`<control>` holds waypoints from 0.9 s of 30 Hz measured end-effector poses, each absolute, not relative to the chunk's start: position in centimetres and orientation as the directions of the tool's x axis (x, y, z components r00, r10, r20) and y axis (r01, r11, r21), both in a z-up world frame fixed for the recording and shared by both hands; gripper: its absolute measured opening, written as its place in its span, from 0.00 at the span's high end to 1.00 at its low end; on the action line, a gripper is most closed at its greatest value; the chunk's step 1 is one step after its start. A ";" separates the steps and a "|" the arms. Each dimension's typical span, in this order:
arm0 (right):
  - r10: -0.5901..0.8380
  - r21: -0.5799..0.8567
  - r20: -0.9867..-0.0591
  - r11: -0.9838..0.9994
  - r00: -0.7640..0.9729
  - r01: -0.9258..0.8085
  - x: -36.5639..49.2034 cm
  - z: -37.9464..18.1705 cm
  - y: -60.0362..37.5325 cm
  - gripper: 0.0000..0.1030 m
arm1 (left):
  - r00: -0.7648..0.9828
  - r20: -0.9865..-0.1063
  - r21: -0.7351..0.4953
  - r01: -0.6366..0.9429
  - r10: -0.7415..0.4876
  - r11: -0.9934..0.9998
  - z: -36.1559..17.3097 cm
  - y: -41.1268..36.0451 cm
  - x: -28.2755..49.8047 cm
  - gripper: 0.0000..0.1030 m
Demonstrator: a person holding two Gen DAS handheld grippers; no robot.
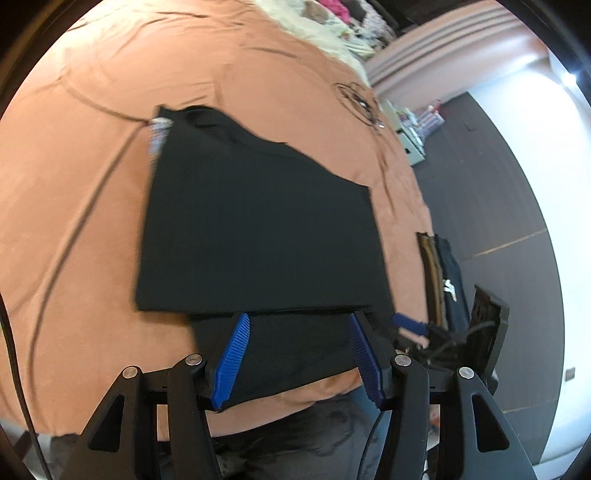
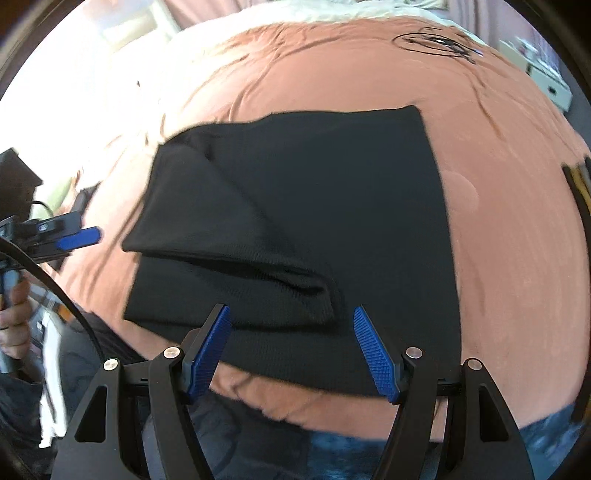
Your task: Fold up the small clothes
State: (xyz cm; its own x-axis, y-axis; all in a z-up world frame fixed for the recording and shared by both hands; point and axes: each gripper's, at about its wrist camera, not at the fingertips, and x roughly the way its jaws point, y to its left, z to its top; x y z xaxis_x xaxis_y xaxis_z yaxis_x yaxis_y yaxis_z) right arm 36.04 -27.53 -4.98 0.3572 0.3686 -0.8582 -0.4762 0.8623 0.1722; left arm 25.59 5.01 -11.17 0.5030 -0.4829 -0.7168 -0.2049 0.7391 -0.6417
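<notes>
A black garment (image 1: pixel 255 229) lies partly folded on the salmon bed cover (image 1: pixel 74 206), with a patterned label (image 1: pixel 158 134) at its far left corner. In the right wrist view the garment (image 2: pixel 332 206) has a flap folded over its left side. My left gripper (image 1: pixel 297 325) is open and empty, hovering over the garment's near edge. My right gripper (image 2: pixel 291 319) is open and empty over the near edge too. The right gripper's blue fingertip shows at the right in the left wrist view (image 1: pixel 408 323); the left gripper's fingertip shows at the left in the right wrist view (image 2: pixel 79 238).
A stack of folded dark clothes (image 1: pixel 443 280) lies at the bed's right edge. A black circular print (image 2: pixel 436 42) marks the cover at the far side. A cream blanket (image 1: pixel 317 33) lies beyond. Shelving with boxes (image 1: pixel 413 129) stands on the dark floor to the right.
</notes>
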 end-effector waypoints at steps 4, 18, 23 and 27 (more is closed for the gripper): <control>0.282 0.064 -0.894 0.850 0.349 -0.523 37.5 -5.9 -24.5 0.35 | 0.507 -0.726 -0.639 -0.249 -0.464 0.728 -12.3 7.0 24.3 0.45; 0.310 0.059 -0.895 0.796 0.321 -0.603 40.8 -6.5 -20.2 0.91 | 0.469 -0.760 -0.613 -0.286 -0.450 0.737 -14.3 8.3 23.4 0.45; 0.401 0.182 -0.859 0.820 0.318 -0.543 40.5 -4.7 -23.3 0.92 | 0.439 -0.779 -0.589 -0.264 -0.448 0.764 -14.7 6.6 24.5 0.45; 0.446 0.258 -0.838 0.831 0.313 -0.493 40.0 -4.4 -25.8 0.92 | 0.410 -0.800 -0.557 -0.237 -0.438 0.796 -15.0 4.5 25.4 0.45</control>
State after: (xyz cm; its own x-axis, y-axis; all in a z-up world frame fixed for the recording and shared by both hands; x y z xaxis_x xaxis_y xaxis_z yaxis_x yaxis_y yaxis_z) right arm 40.03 -25.75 -4.35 0.3131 0.4463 -0.8383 -0.4935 0.8306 0.2579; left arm 25.45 4.54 -15.03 0.4096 -0.4378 -0.8003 -0.2373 0.7959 -0.5569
